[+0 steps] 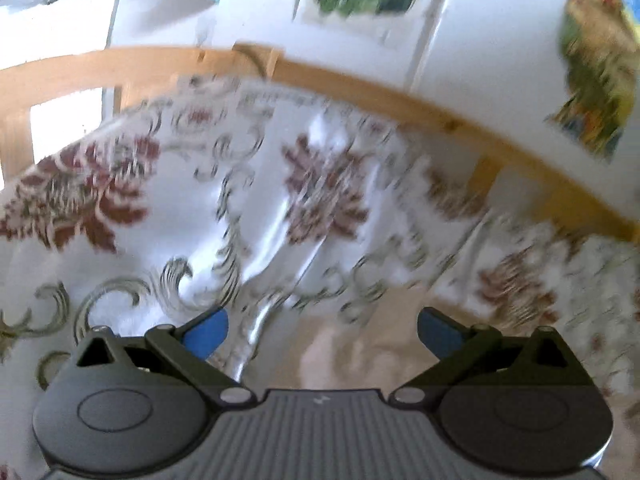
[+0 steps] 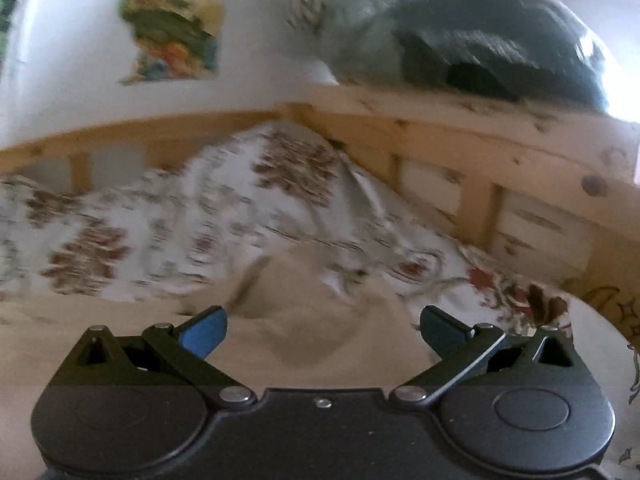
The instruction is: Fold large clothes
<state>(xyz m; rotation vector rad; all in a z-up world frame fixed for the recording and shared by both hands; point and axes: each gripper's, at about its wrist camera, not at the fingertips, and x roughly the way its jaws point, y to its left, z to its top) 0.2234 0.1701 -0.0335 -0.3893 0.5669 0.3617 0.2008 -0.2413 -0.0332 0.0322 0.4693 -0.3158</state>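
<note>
A beige garment point(image 2: 316, 332) lies crumpled on a floral bedspread point(image 2: 168, 224). In the right wrist view it fills the near foreground, with a raised fold in the middle. My right gripper point(image 2: 322, 332) is open and empty, just above the garment, its blue pads wide apart. In the left wrist view the beige garment point(image 1: 360, 352) shows blurred in the lower middle. My left gripper point(image 1: 322, 332) is open and empty above its edge, over the bedspread point(image 1: 120, 200). Both views are motion-blurred.
A wooden bed frame rail point(image 2: 460, 148) runs around the bed's far sides and also shows in the left wrist view point(image 1: 360, 88). A dark bundle of bags or clothes point(image 2: 460, 36) sits on the frame's corner. White walls carry colourful pictures point(image 1: 596, 76).
</note>
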